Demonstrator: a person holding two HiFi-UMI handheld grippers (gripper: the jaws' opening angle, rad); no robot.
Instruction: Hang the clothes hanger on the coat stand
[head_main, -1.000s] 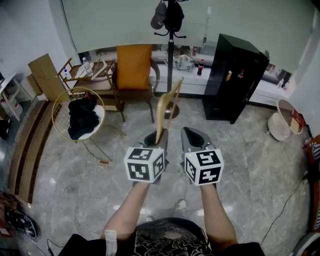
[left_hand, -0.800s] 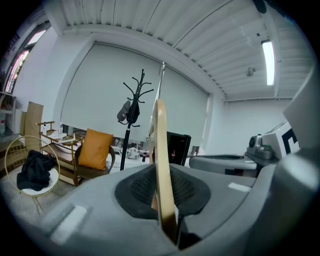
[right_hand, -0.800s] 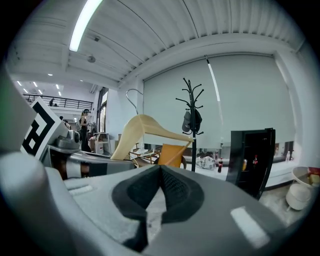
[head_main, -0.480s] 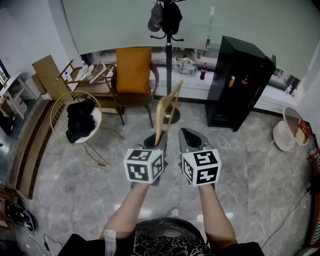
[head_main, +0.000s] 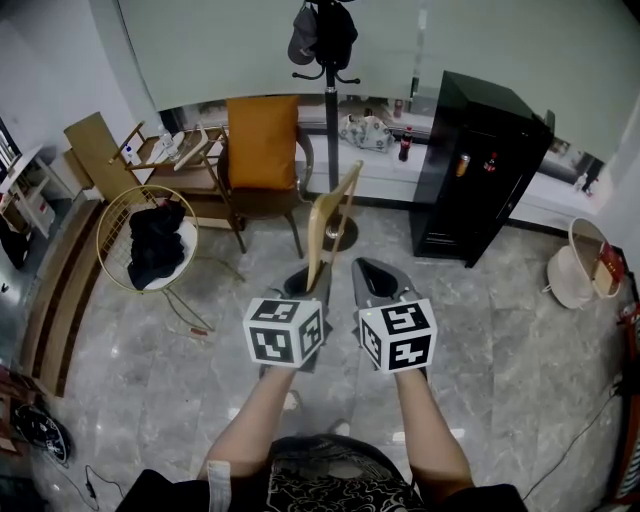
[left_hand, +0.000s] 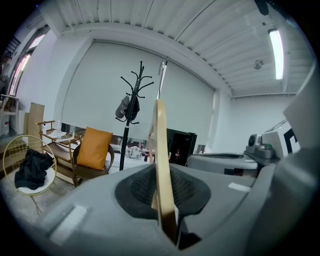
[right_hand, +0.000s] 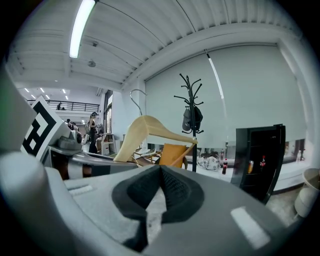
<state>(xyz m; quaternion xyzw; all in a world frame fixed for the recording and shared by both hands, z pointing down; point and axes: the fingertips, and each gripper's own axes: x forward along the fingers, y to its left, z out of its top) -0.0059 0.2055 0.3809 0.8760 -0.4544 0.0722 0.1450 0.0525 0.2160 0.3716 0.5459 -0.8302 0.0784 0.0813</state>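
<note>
Smooth pale wood hanger (head_main: 320, 230), glossy grey marble floor (head_main: 500, 330)

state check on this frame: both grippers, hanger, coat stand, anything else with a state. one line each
left gripper, shut on the hanger, jaws clamped on one end of it
right gripper, shut, nothing between the jaws
hanger, held upright with the hook up, not yet on the stand
coat stand, upright, cap and a dark item hung at the top
wire chair, dark clothes heaped on the seat
</note>
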